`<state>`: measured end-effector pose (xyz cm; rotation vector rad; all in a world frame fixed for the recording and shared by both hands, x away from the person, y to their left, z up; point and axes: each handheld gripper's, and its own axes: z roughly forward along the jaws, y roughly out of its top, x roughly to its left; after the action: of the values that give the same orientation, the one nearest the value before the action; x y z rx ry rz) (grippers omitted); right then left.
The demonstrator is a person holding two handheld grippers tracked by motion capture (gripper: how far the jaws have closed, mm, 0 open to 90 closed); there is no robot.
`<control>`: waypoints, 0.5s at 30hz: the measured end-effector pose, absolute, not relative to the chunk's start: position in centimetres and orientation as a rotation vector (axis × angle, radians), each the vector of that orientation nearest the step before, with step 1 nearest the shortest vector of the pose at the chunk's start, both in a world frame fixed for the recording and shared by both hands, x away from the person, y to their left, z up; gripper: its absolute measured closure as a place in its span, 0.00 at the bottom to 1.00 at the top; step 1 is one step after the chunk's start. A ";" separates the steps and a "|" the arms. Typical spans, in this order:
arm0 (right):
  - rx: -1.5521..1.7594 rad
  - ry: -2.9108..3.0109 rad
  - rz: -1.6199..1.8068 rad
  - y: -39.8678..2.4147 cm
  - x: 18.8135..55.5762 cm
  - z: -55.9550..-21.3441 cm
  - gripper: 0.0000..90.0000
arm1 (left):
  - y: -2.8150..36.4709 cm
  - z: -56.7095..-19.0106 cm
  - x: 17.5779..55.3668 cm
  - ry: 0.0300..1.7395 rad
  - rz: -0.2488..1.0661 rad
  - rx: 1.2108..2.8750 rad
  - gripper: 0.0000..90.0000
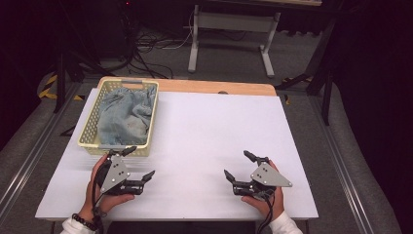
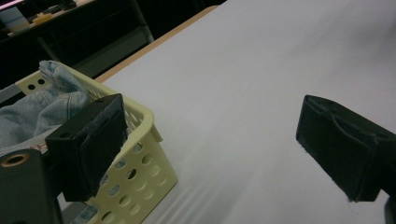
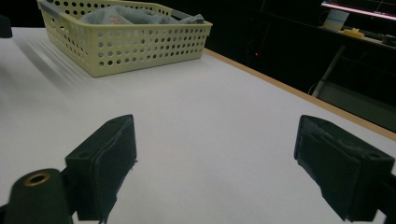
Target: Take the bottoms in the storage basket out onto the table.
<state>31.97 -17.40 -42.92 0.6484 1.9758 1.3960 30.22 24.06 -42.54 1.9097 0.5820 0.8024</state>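
Left gripper (image 1: 140, 162) gaping empty, hovering just beside near rim of pale yellow perforated plastic basket (image 1: 87, 138) holding crumpled blue denim garment (image 1: 122, 115), right gripper (image 1: 238, 166) gaping empty, facing open white tabletop (image 1: 209, 126).

A lab: white-topped table (image 1: 204, 141), tangled floor cables (image 1: 146, 48), equipment frames (image 1: 229, 39), dark surroundings.

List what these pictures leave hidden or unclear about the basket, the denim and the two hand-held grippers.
- Denim garment: bunched in the yellow basket, so its type is unclear; the high view is too small.
- Basket floor: covered by the denim.
- Basket's near wall: partly behind the left hand-held gripper jaw, cut by the bottom edge.
- Right hand-held gripper: body cut off below.
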 end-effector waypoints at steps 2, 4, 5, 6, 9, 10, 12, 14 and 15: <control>0.644 1.983 1.388 -17.4 32.0 -43.0 0.15 | 24.0 -42.6 30.4 0.591 0.799 1.909 0.11; 0.647 1.978 1.393 -17.5 32.0 -43.0 0.15 | 24.1 -42.6 30.4 0.592 0.791 1.915 0.11; 0.650 1.974 1.396 -17.6 32.0 -42.9 0.15 | 24.1 -42.7 30.4 0.596 0.792 1.919 0.11; 0.652 1.970 1.400 -17.6 32.0 -42.9 0.15 | 24.1 -42.7 30.3 0.601 0.793 1.919 0.11; 0.649 1.968 1.400 -17.5 32.0 -42.8 0.15 | 24.2 -42.7 30.2 0.607 0.786 1.926 0.11; 0.644 1.969 1.399 -17.5 32.0 -42.8 0.15 | 24.2 -42.7 30.1 0.604 0.792 1.928 0.11; 0.635 1.966 1.398 -17.3 32.1 -42.7 0.15 | 24.3 -42.6 29.9 0.611 0.804 1.939 0.11; 0.628 1.970 1.400 -17.3 32.1 -42.7 0.15 | 24.5 -42.5 29.9 0.618 0.807 1.928 0.11; 0.625 1.972 1.396 -17.2 32.1 -42.7 0.15 | 24.6 -42.4 29.9 0.625 0.812 1.921 0.11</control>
<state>32.15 -17.24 -42.73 0.6249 1.9718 1.3964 29.90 24.61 -42.40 1.9206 0.6255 0.8119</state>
